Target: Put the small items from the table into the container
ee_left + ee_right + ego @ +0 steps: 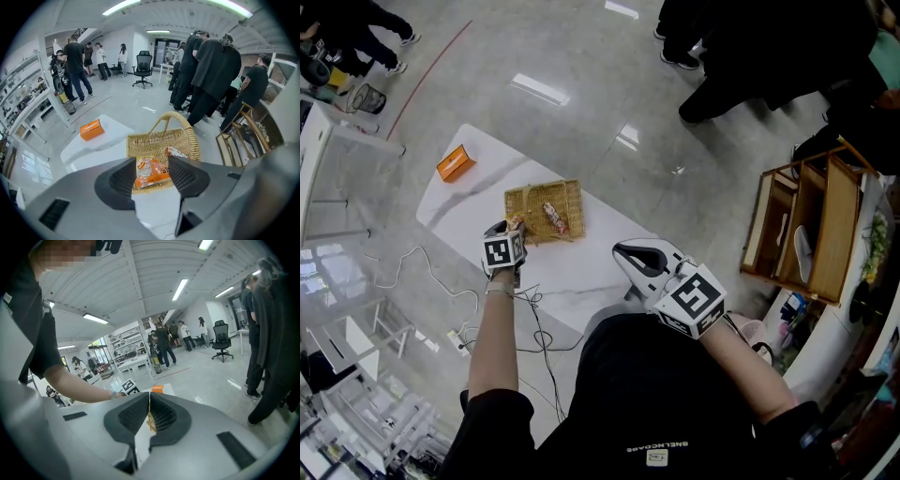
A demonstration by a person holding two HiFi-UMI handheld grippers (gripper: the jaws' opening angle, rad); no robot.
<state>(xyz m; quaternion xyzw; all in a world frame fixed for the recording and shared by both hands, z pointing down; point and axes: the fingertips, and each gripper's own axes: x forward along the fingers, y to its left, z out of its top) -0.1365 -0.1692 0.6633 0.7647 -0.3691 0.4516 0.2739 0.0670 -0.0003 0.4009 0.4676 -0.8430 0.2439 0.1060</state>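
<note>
Progress looks partial to us: one snack packet (554, 217) already lies in the wicker basket (530, 199), and our left tongs (152, 177) pinch a second, orange packet (148, 168) right at the basket's near rim, not yet let go. Our right tongs (149, 416) are pressed together with nothing between them, close to our body. An orange box (456, 162) sits well apart at the far end of the white marble table (581, 272); we judge it the only item left. Around us are a glossy grey floor (581, 75), bystanders (750, 56), a wooden shelf (811, 225) and loose cables (534, 319).
</note>
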